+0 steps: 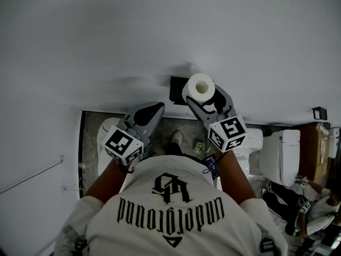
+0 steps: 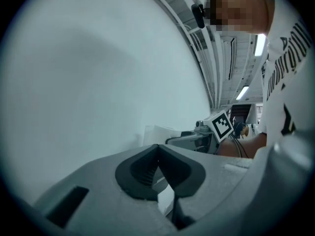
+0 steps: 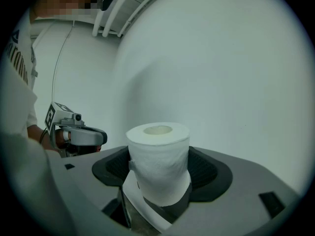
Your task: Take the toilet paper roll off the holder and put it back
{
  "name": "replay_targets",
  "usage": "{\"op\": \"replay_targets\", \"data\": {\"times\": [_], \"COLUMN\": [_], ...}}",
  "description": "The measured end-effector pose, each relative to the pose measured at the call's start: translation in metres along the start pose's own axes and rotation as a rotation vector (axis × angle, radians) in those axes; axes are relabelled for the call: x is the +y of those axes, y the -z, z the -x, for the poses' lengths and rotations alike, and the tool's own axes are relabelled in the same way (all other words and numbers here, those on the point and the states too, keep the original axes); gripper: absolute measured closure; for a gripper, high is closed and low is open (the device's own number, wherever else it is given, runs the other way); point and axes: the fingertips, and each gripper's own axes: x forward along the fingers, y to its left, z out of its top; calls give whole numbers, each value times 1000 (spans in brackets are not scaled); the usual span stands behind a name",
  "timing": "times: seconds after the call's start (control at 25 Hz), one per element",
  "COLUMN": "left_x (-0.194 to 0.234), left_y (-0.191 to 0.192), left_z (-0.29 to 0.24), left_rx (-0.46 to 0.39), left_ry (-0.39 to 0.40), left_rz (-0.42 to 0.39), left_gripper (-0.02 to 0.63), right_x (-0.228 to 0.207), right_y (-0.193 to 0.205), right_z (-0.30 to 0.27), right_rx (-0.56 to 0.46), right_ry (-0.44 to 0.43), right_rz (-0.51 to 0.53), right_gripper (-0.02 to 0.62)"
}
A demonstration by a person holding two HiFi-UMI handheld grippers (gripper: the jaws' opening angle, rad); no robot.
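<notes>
The toilet roll, seemingly off the holder, is clamped by the right gripper, not yet put back; the left gripper is clenched empty.

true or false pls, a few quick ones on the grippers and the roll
1. The right gripper holds the roll. True.
2. The left gripper is open. False: its jaws are together with nothing between them.
3. The left gripper touches the roll. False: it is off to the side, well apart from it.
4. A loose sheet hangs from the roll. True.
5. The jaws press on the roll's two flat ends. False: they clamp its curved sides, and the hole points away from the gripper.
</notes>
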Motion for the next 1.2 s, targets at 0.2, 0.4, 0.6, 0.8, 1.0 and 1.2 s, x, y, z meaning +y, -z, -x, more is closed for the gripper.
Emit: {"op": "replay_targets", "data": {"times": [0.2,0.4,0.6,0.8,1.0,1.2], "left_x": [10,15,24,27,29,30], "left_y": [1,5,16,23,28,34], "left_z": [-18,-29,-39,-48,-54,-57], "left_rx": [5,19,40,53,68,78], "left_ry": [-7,-9,-13,-9,-8,-8], "left_rz": [7,20,40,52,68,77], "left_gripper": [594,594,594,594,594,594], "right_x": [-13,-21,-27,-30,-31,-30], "right_y": [4,9,20,32,40,46], "right_z": [-14,-23,-32,-36,-37,-40], "right_rx": [11,25,42,61,78,88], "right_ry": [-19,-34,-45,-53,-59,-69], "right_rz": [-4,-13,-20,-32,-50,-47], "right_gripper": [275,275,275,275,274,275]}}
